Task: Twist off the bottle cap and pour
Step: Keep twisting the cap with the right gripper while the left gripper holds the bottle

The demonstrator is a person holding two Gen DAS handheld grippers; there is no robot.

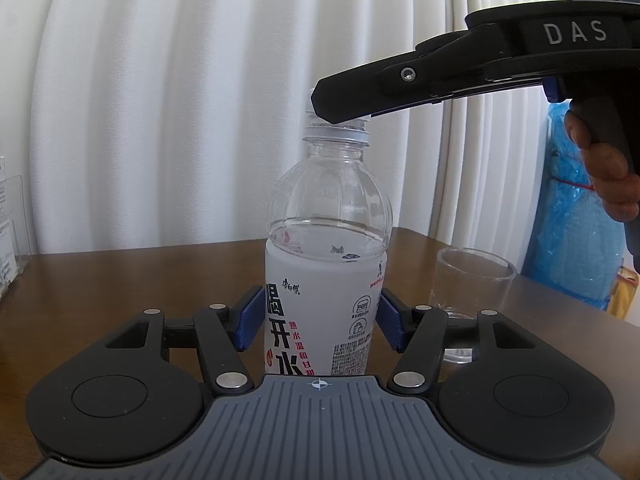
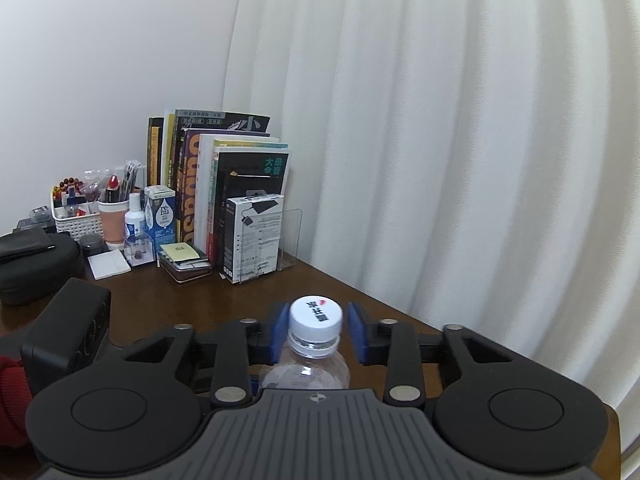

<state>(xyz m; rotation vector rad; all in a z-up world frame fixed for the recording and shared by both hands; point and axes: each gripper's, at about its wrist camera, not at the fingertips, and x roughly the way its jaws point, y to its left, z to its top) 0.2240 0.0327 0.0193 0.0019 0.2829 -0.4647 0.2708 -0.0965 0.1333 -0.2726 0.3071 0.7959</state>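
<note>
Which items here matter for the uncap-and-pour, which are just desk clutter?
Job:
- clear plastic water bottle, held by left gripper
- white screw cap, between the right gripper pads
- clear empty glass

Clutter:
- row of upright books
- white storage basket
- blue-white solution box
- black zip case

Left tool (image 1: 318, 320) clamped low, right tool (image 2: 318, 330) closed above, both slightly downward-tilted.

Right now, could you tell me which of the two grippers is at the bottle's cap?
The right gripper: its blue pads flank the white cap, while the left gripper clamps the bottle around its label.
</note>
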